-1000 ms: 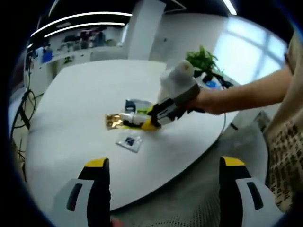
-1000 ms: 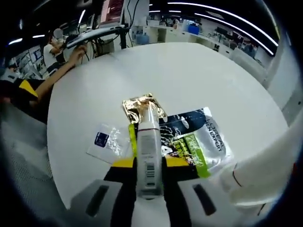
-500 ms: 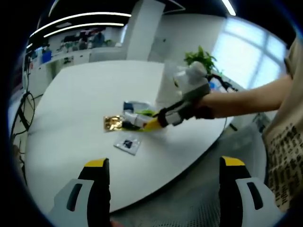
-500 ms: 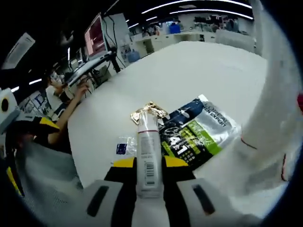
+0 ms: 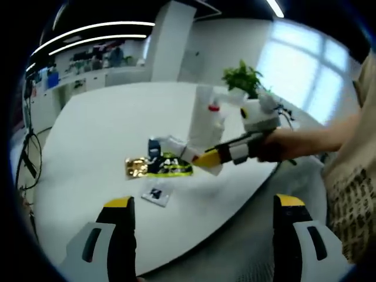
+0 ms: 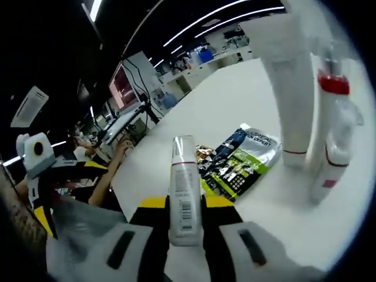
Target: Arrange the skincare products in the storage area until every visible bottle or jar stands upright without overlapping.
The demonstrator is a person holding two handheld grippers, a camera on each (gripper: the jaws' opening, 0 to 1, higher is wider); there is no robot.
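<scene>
Right gripper, yellow-tipped and black-jawed, clamped on a slim white plastic tube with a barcode near its base and a thin red band near its cap; tube raised off the round white table, lifted clear of the pouches. Seen in the left gripper view at about 3 o'clock: same right gripper reaching in, tube angled down toward the table. Left gripper held back at the near table edge, jaws wide apart, nothing between them. Lying flat near the table's middle: dark blue and green foil pouch, crinkled gold foil sachet touching its end, small clear sachet with a dark blue label just beside at 6 o'clock. Standing upright at 2 o'clock in the right gripper view: tall white tube and clear bottle with red cap, just beside each other.
</scene>
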